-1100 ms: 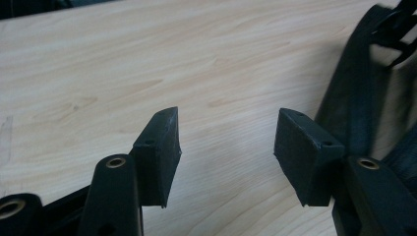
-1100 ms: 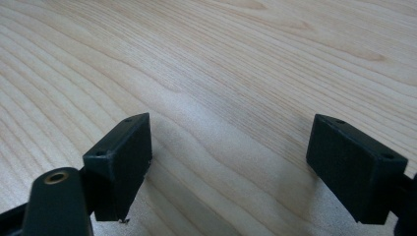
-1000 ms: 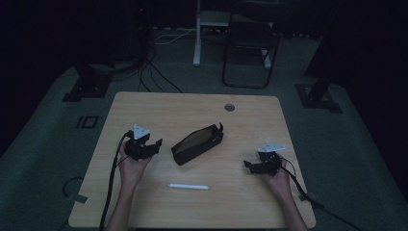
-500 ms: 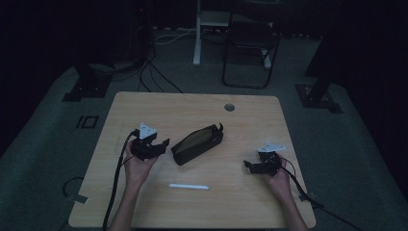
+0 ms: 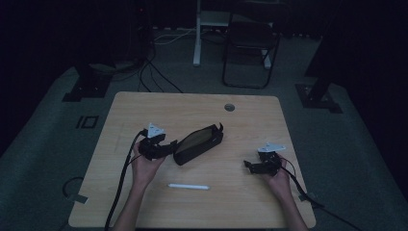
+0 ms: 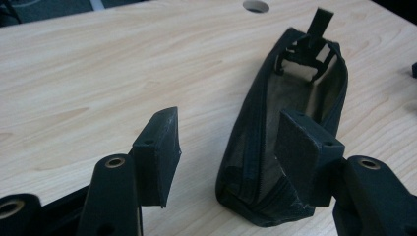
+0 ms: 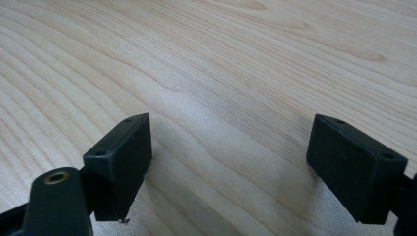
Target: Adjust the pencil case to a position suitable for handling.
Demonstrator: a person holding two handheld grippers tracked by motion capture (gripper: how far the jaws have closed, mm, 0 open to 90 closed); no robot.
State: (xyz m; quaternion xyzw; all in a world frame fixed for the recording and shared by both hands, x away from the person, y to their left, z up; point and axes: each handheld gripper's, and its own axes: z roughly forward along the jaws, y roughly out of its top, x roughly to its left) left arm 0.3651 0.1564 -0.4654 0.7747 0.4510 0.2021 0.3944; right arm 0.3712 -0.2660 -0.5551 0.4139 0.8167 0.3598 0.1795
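Wooden table (image 5: 144,202), pale and bare over most of its top. Black pouch (image 5: 198,143) lying unzipped near the middle, slanted, mouth gaping upward. Left gripper (image 5: 169,147) just beside the pouch's near end, jaws spread apart, the near end of the pouch (image 6: 275,162) partly between them, one pad right at its side, not squeezing. Right gripper (image 5: 247,166) well apart toward the right edge, jaws wide over bare wood (image 7: 231,147), nothing held. White pen (image 5: 188,186) lying flat nearer the person, between both hands.
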